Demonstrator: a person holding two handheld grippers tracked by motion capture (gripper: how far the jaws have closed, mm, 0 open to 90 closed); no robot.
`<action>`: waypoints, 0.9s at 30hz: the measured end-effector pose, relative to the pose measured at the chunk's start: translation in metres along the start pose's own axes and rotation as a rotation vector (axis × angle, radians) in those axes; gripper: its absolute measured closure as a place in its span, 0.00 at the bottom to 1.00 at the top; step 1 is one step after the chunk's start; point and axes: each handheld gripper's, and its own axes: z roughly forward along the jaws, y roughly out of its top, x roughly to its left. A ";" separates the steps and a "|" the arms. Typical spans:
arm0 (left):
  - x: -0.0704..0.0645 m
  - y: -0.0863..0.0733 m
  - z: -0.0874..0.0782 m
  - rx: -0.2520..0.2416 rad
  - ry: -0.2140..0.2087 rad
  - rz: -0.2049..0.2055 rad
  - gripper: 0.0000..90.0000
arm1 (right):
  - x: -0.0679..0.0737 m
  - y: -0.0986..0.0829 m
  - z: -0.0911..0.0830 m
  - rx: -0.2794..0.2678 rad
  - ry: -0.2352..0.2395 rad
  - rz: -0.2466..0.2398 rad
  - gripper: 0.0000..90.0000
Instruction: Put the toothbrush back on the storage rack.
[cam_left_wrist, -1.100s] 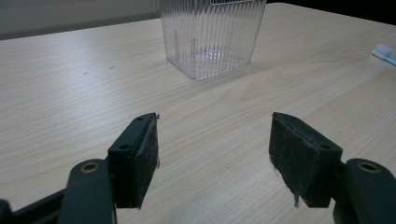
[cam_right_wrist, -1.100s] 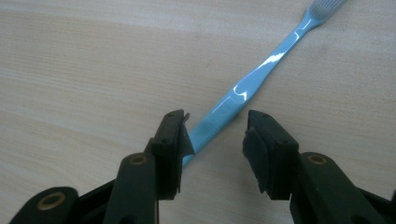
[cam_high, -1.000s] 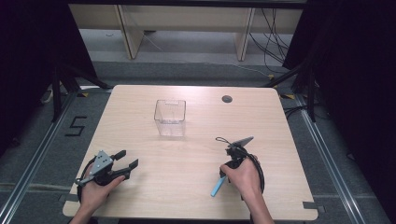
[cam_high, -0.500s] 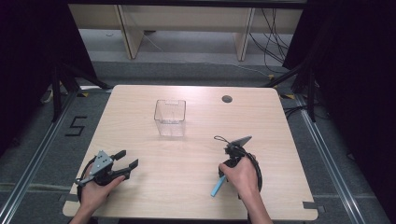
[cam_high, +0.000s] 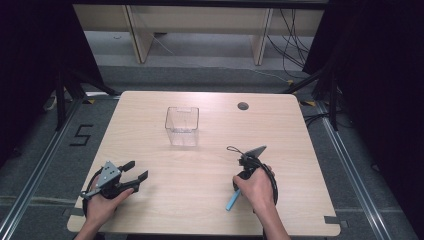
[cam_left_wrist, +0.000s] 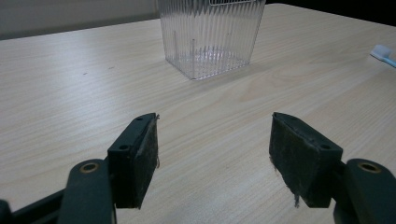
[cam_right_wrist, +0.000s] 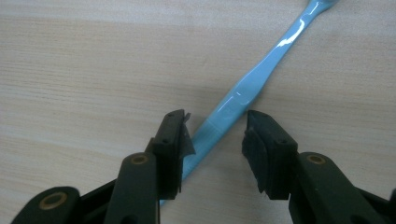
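On the wooden table (cam_high: 210, 165), near its front right, a light-blue toothbrush (cam_right_wrist: 243, 95) is lying flat, being straddled untouched by the parted right gripper (cam_right_wrist: 215, 140), while the left gripper (cam_left_wrist: 212, 154) is being held wide open facing a clear ribbed container (cam_left_wrist: 210, 35).

Lab-like recording bay: black curtains (cam_high: 30, 75), floor rails (cam_high: 30, 185), cables (cam_high: 292, 30).
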 end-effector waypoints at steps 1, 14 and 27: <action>0.000 0.000 0.000 0.000 0.000 -0.002 0.36 | 0.000 0.000 0.000 -0.006 -0.006 -0.009 0.65; 0.000 0.000 0.000 -0.006 -0.002 -0.005 0.36 | 0.007 0.003 0.003 0.017 -0.058 0.021 0.65; 0.000 0.000 -0.001 -0.009 -0.013 0.003 0.35 | 0.011 0.002 0.004 0.032 -0.116 -0.026 0.73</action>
